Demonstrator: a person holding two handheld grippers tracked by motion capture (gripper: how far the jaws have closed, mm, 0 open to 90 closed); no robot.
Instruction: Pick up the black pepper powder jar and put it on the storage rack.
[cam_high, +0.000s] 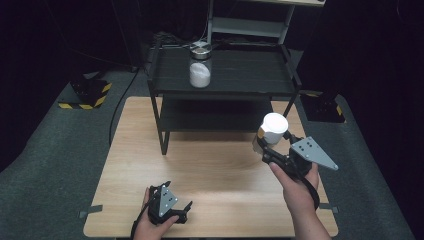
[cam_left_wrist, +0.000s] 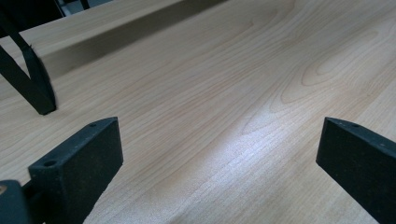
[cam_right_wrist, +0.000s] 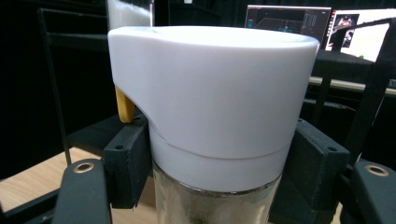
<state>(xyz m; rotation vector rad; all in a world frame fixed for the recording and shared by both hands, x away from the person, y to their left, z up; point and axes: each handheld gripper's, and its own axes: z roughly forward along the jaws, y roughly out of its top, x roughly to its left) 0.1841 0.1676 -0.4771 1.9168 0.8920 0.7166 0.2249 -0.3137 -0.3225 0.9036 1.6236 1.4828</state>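
So the right gripper (cam_high: 267, 145) had its jaws clamped on a white-lidded jar (cam_high: 271, 131), and the grip sat just under the lid, on the lower edge of the cap where it meets the glass. That made sense to me: in the right gripper view the pads (cam_right_wrist: 127, 158) pressed on either side of the neck, so the wide white lid (cam_right_wrist: 210, 88) overhung them like a lip and the jar couldn't slide down through. The jar was held upright and clear of the wooden table (cam_high: 210, 170), over its right side, just in front of the black shelf rack (cam_high: 222, 75). My guess is it was headed for the rack, since a similar glass jar (cam_high: 200, 67) with white stuff in it already stood on the top shelf, near its left end. Keeping it upright probably mattered too, given there looked to be something powdery inside the glass. The left gripper (cam_high: 167, 202) was parked low near the front edge of the table, jaws spread wide with nothing between them, just bare wood in its own view. It looked like it was simply staying out of the way.
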